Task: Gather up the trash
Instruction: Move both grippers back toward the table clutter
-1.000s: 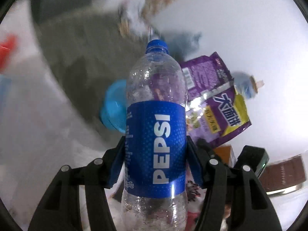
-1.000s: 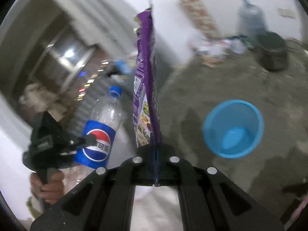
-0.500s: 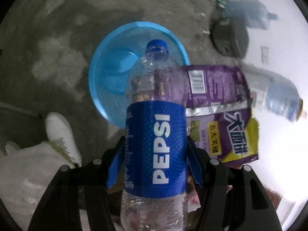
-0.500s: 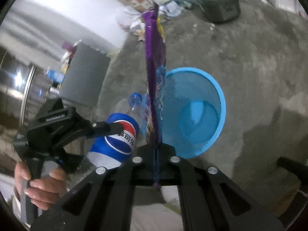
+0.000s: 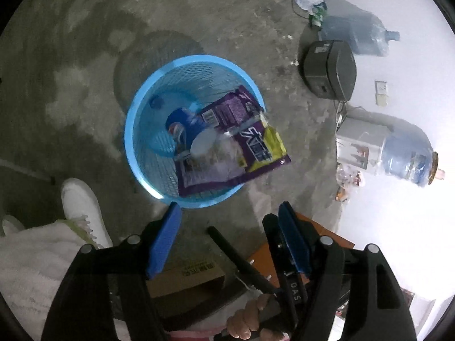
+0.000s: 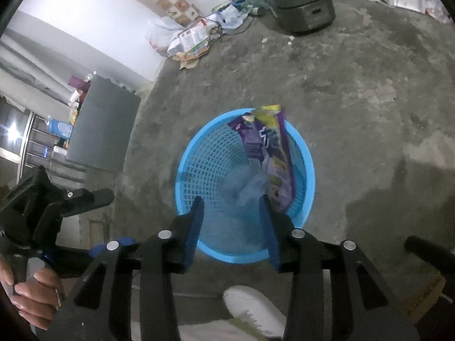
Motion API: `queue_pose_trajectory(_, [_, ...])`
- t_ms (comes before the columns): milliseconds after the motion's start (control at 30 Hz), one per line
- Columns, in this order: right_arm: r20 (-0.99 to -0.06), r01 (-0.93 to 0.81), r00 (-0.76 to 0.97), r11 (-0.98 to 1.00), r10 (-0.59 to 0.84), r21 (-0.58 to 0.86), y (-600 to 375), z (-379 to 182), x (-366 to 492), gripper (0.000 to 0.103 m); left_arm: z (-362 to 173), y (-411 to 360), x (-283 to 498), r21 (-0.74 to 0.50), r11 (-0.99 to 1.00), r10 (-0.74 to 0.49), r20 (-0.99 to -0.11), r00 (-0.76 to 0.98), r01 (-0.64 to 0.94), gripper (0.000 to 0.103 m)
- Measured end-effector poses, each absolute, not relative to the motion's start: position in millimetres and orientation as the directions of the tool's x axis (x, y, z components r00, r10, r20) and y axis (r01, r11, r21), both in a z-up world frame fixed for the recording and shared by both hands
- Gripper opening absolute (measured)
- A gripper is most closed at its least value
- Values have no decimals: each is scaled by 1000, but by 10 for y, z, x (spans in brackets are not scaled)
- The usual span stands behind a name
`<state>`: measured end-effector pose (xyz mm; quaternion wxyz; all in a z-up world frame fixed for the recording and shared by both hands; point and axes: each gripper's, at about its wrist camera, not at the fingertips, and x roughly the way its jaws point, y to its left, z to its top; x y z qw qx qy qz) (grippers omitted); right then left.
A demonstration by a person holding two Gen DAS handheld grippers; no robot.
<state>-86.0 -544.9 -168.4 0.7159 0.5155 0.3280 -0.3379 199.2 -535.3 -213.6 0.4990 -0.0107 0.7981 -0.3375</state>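
A blue mesh basket [image 5: 136, 130] stands on the concrete floor; it also shows in the right wrist view [image 6: 193, 176]. A Pepsi bottle [image 5: 184, 133] lies inside it, bottom toward me. A purple snack bag [image 5: 241, 139] lies over the bottle and sticks out past the rim; in the right wrist view the snack bag [image 6: 273, 153] leans on the basket's right wall. My left gripper [image 5: 229, 216] is open and empty just above the basket's near rim. My right gripper [image 6: 231, 207] is open and empty above the basket.
A dark rice cooker [image 5: 330, 71] and large water jugs [image 5: 355, 31] stand at the wall to the right. A white shoe [image 5: 82, 207] is beside the basket. A cardboard box [image 5: 184, 284] sits under my left gripper. Litter [image 6: 193, 39] lies by the far wall.
Both grippers opened above the basket. The Pepsi bottle dropped from the left gripper and the purple bag from the right; both are now in the basket.
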Motion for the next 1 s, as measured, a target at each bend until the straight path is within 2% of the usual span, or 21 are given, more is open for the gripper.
queue_pose_trajectory(267, [-808, 812, 563, 298, -173, 502, -5261, -1371, -934, 43, -1570, -4978, 1932, -586, 712, -430, -800, -419, 387, 69])
queue_pose_trajectory(567, [-741, 711, 647, 492, -180, 502, -4945, -742, -717, 47, -557, -3904, 1940, -530, 678, -567, -818, -97, 509, 69])
queue_pose_trajectory(767, [-676, 561, 732, 642, -89, 523, -4589, -264, -418, 50, -8, -2860, 1827, -452, 702, -632, -753, 187, 551, 69])
queue_pose_trajectory(900, [-633, 450, 774, 698, 6, 557, -4295, -45, -194, 51, 183, -2153, 1697, -367, 749, -612, -702, 363, 552, 69])
queue_pose_trajectory(1000, [-624, 377, 776, 730, 87, 571, -4065, 9, 52, 52, 226, -1718, 1629, -355, 781, -593, -678, 434, 514, 69])
